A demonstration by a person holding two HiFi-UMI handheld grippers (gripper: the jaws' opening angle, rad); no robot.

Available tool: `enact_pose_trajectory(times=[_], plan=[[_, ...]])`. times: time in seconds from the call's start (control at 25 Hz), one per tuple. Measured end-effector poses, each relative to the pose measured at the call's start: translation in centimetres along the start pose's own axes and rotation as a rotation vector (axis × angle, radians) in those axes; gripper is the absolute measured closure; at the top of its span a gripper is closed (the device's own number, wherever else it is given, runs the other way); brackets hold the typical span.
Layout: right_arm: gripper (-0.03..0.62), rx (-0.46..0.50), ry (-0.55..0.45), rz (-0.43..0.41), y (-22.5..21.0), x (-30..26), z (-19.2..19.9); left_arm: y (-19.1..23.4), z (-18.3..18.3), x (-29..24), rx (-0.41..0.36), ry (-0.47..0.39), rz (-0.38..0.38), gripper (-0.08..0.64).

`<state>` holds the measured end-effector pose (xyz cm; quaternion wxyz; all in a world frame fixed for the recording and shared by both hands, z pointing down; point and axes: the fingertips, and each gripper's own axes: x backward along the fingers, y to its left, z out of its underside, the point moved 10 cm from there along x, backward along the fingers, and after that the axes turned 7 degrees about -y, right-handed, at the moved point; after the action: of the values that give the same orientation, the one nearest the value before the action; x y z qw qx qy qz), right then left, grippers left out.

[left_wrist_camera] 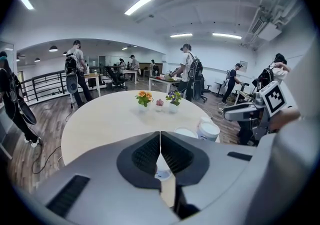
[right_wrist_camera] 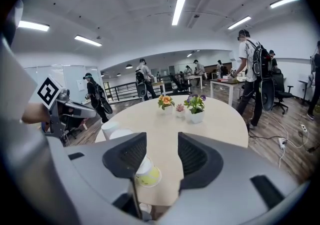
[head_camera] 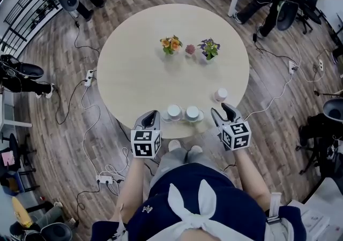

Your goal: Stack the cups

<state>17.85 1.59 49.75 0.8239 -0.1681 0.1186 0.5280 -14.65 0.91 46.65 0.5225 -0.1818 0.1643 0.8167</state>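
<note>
A: Person's dark top [head_camera: 185, 197], nearest the lens, logged. Grippers?

B: Left gripper [head_camera: 152, 114], at the tabletop's [head_camera: 134, 68] near edge: fingers pressed together, nothing between them. Right gripper [head_camera: 220, 110], same edge: fingers held apart, nothing between them.

A: Cups?

B: Three, white, unstacked. Left cup [head_camera: 174, 111] and middle cup [head_camera: 192, 113] side by side at the near edge, between the grippers. Third cup [head_camera: 221, 94] towards the right edge, just beyond the right gripper.

A: Remainder?

B: Row near the centre: orange flowers [head_camera: 171, 45], pink plant [head_camera: 190, 49], purple flowers [head_camera: 208, 49].
</note>
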Motion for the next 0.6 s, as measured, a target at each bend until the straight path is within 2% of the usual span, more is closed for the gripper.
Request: enact_pose_trajectory(times=[0.6], plan=[[0.356,-0.022,0.056,0.094,-5.1,-2.4,0.9,0.6,-0.5,-1.5,0.011,0.017,-0.039,0.537]])
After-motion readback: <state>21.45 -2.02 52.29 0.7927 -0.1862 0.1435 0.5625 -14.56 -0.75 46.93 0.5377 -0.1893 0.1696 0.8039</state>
